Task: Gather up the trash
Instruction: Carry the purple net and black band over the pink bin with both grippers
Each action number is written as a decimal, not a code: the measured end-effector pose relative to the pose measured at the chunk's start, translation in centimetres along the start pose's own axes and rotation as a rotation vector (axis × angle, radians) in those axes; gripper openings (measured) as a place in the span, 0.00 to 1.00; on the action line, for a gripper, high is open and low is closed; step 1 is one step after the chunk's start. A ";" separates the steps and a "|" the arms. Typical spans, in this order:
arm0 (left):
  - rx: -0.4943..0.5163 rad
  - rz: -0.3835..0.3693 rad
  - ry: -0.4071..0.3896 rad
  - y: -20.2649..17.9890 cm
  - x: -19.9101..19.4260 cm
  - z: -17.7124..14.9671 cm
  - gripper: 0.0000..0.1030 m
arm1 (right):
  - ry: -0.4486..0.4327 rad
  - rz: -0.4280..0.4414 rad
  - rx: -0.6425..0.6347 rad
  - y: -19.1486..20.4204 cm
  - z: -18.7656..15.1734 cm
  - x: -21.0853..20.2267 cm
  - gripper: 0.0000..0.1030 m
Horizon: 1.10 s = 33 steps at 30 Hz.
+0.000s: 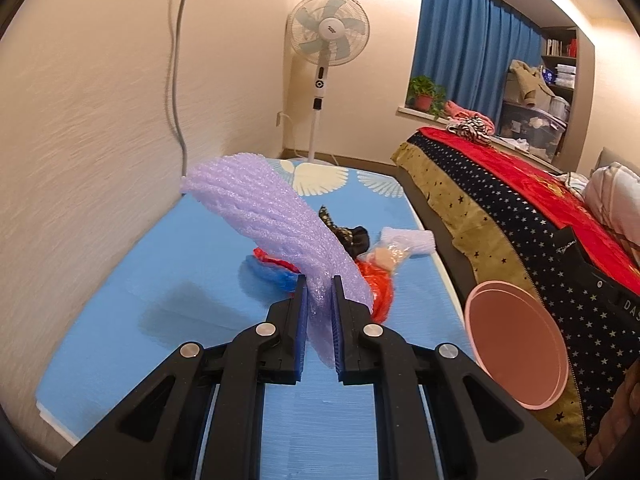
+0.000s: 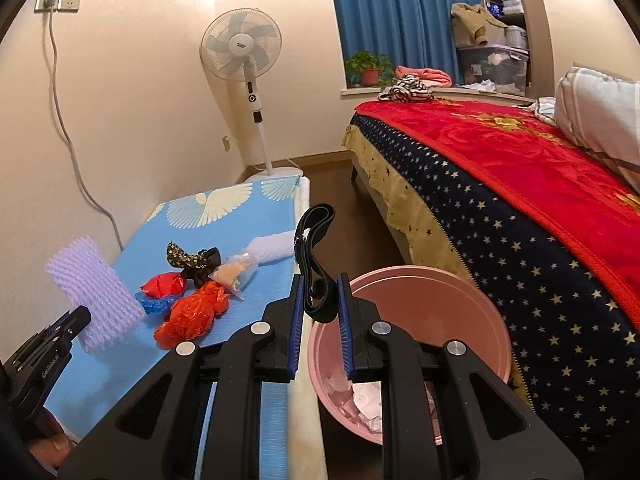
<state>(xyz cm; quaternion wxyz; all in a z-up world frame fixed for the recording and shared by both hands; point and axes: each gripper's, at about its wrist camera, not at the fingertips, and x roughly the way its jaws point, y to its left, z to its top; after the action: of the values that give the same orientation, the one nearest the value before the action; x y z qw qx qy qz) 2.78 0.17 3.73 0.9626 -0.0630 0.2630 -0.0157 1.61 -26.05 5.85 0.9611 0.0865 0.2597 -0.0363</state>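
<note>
Cream walls [image 2: 132,80], blue curtain [image 2: 400,20], bed [image 2: 520,200], standing fan [image 2: 241,44].

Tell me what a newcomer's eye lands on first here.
The purple foam net pinched in the left gripper, raised above the blue mat. Then the black strap in the right gripper, hanging over the pink bin beside the star-patterned bed.

**Litter strewn across blue floor mat**

A blue mat [image 2: 256,216] with white wing prints carries red plastic bags [image 2: 192,316], a blue wrapper [image 2: 154,304], a dark star-patterned cloth [image 2: 192,260], a clear packet [image 2: 236,272] and a white foam sleeve [image 2: 272,246].
</note>
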 end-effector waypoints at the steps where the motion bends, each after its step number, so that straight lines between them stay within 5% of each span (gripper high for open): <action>1: 0.002 -0.005 -0.001 -0.1 0.0 0.1 0.11 | -0.001 -0.003 0.001 -0.1 0.1 -0.1 0.16; 33: 0.114 -0.199 -0.010 -6.5 1.5 -0.4 0.11 | -0.036 -0.101 0.081 -3.8 0.8 -0.2 0.16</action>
<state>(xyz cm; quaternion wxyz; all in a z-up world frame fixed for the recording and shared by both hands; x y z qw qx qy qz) 3.83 -6.37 3.45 0.9596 -0.0341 0.2492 -0.1259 1.42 -29.89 6.11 0.9582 0.1112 0.2450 -0.0969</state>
